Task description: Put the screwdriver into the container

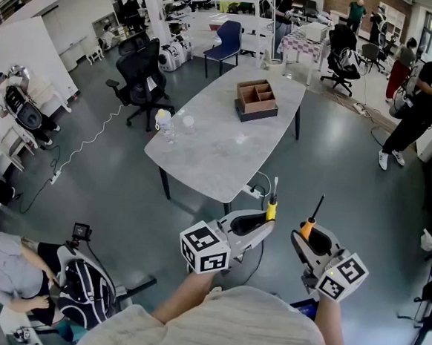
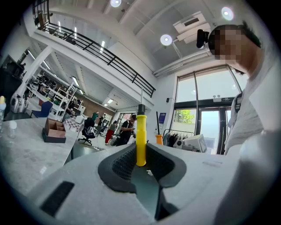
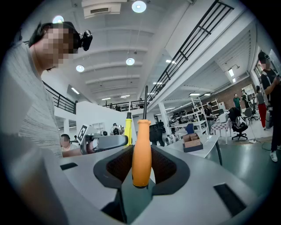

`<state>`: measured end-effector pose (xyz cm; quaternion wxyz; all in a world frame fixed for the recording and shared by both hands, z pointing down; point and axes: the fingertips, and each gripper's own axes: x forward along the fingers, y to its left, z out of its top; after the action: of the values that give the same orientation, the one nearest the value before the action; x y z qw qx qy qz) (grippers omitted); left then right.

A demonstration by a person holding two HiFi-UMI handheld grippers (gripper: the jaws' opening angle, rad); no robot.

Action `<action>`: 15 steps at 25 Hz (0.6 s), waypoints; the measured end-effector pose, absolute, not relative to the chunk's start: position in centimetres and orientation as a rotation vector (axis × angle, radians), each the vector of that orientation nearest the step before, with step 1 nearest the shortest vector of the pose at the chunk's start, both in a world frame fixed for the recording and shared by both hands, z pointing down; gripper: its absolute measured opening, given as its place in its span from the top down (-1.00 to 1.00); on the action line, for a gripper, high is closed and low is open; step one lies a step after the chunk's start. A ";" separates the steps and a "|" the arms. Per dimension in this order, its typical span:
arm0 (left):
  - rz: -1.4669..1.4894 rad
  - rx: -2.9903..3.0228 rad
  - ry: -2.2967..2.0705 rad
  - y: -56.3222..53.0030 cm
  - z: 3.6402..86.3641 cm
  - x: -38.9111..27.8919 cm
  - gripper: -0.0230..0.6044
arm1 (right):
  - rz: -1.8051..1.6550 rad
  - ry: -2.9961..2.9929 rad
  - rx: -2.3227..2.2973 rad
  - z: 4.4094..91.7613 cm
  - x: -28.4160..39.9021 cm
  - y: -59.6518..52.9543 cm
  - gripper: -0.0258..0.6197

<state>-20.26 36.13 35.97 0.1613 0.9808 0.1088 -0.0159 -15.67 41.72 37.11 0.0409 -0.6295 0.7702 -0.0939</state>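
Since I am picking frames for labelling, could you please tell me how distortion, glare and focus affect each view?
Head view: fisheye bends the room's edges; even light, the grey oval table sharp. Left gripper view: black round vignette, windows bright, the yellow-handled screwdriver crisp. Right gripper view: same vignette, ceiling lamps flare, the orange-handled screwdriver crisp.

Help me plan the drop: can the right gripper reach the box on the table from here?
Probably not yet. The right gripper, gripping the orange screwdriver, is short of the table; the box sits at its far end. Nothing blocks the way.
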 end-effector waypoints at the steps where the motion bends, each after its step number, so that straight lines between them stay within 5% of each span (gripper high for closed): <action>1: -0.043 2.800 0.312 36.2 36.0 -20.2 0.69 | -0.288 2.356 -1.930 37.1 -15.6 41.8 0.54; 15: -0.019 2.803 0.338 36.9 36.0 -19.5 0.69 | -0.289 2.322 -1.962 37.1 -14.0 42.8 0.54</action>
<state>-19.50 36.94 35.95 0.1584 0.9802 0.1183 -0.0067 -14.03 42.80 37.07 0.0442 -0.6419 0.7597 -0.0947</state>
